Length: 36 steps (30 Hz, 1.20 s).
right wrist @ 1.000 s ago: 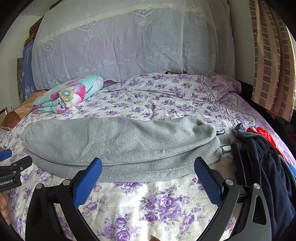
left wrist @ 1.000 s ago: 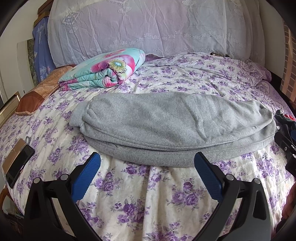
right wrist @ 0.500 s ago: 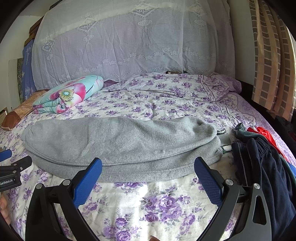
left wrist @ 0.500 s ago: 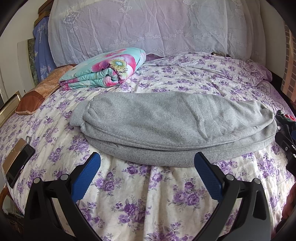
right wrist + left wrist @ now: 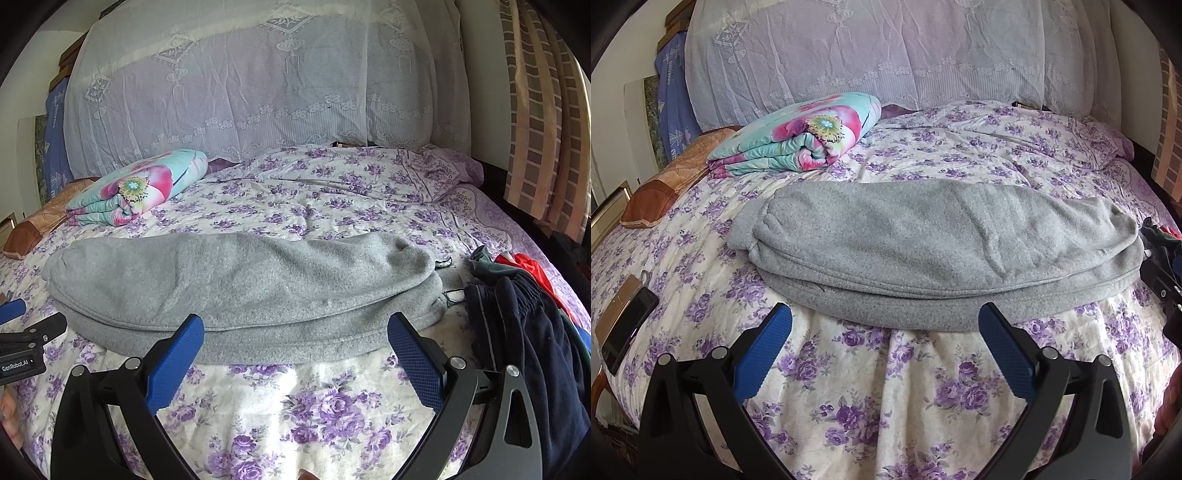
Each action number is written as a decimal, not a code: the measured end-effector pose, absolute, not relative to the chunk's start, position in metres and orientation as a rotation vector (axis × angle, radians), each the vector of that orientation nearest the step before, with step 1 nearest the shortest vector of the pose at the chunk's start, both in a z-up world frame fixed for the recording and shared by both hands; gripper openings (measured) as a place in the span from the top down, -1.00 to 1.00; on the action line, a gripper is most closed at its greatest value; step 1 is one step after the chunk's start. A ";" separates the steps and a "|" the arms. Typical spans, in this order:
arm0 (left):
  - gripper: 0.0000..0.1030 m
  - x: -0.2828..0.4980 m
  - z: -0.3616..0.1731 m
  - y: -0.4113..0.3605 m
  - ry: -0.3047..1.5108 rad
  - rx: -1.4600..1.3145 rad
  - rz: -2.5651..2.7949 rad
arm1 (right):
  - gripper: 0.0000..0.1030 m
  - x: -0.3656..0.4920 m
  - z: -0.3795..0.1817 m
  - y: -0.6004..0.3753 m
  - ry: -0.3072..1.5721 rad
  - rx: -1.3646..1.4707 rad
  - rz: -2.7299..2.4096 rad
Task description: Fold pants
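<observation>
Grey fleece pants (image 5: 923, 251) lie folded lengthwise, one leg on the other, across the purple-flowered bedspread (image 5: 886, 387). They also show in the right wrist view (image 5: 240, 288). My left gripper (image 5: 884, 325) is open and empty, just in front of the pants' near edge, toward their left half. My right gripper (image 5: 295, 332) is open and empty, its fingertips at the near edge of the pants' right half. Each gripper shows at the edge of the other's view.
A folded floral quilt (image 5: 798, 136) lies at the back left. A phone (image 5: 628, 328) rests at the bed's left edge. A heap of dark and red clothes (image 5: 532, 332) sits right of the pants. A lace-covered headboard (image 5: 258, 81) stands behind.
Both grippers have edged very slightly toward the pants. The pants have not moved.
</observation>
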<state>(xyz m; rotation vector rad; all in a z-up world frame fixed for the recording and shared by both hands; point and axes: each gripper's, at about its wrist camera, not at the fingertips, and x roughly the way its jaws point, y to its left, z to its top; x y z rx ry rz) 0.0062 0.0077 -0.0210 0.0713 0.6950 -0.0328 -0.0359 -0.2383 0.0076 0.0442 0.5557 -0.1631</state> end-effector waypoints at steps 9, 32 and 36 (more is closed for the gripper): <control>-0.91 0.010 -0.018 0.005 0.703 0.074 -0.026 | -0.93 -0.034 0.007 -0.241 0.559 0.046 -0.163; -0.91 0.061 -0.071 0.024 0.816 0.097 -0.028 | -0.93 0.007 -0.020 -0.279 0.676 0.150 -0.098; -0.92 0.076 -0.095 0.043 0.914 0.003 -0.070 | -0.93 0.027 -0.028 -0.291 0.720 0.186 -0.064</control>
